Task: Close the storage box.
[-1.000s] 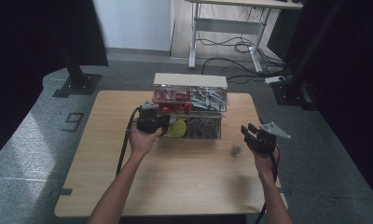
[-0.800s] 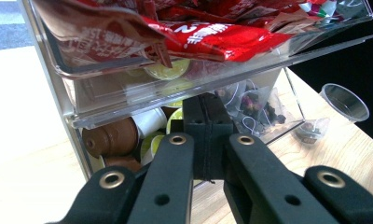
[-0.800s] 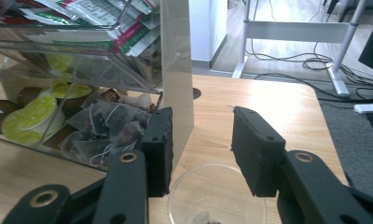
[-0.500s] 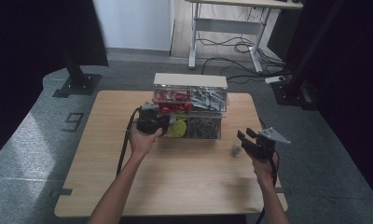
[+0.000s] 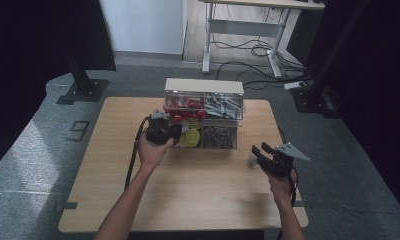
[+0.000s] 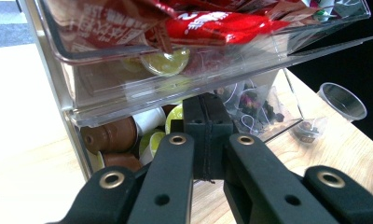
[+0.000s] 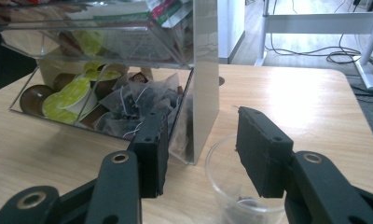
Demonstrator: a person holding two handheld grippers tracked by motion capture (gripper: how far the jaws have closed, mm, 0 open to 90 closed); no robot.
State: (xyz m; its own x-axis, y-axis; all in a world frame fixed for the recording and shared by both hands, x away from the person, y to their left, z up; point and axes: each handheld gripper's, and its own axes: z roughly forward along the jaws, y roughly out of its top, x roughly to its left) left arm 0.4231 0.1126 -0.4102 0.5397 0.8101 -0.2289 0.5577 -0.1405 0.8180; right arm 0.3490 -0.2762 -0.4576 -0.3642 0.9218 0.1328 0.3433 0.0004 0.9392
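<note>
Right claw (image 7: 201, 154) is spread wide with a clear plastic cup (image 7: 240, 186) sitting between its jaws, just this side of the acrylic organizer (image 5: 204, 112) on the tabletop (image 5: 198, 195), so that hand's clearly the closer one. Left claw (image 6: 207, 140) is pressed together with nothing in it, right up at the organizer's lower bin of coffee pods (image 6: 147, 128).

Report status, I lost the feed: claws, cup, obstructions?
Left claw shut, at organizer's lower drawer. Right claw open around the clear cup. Nothing in the way.
</note>
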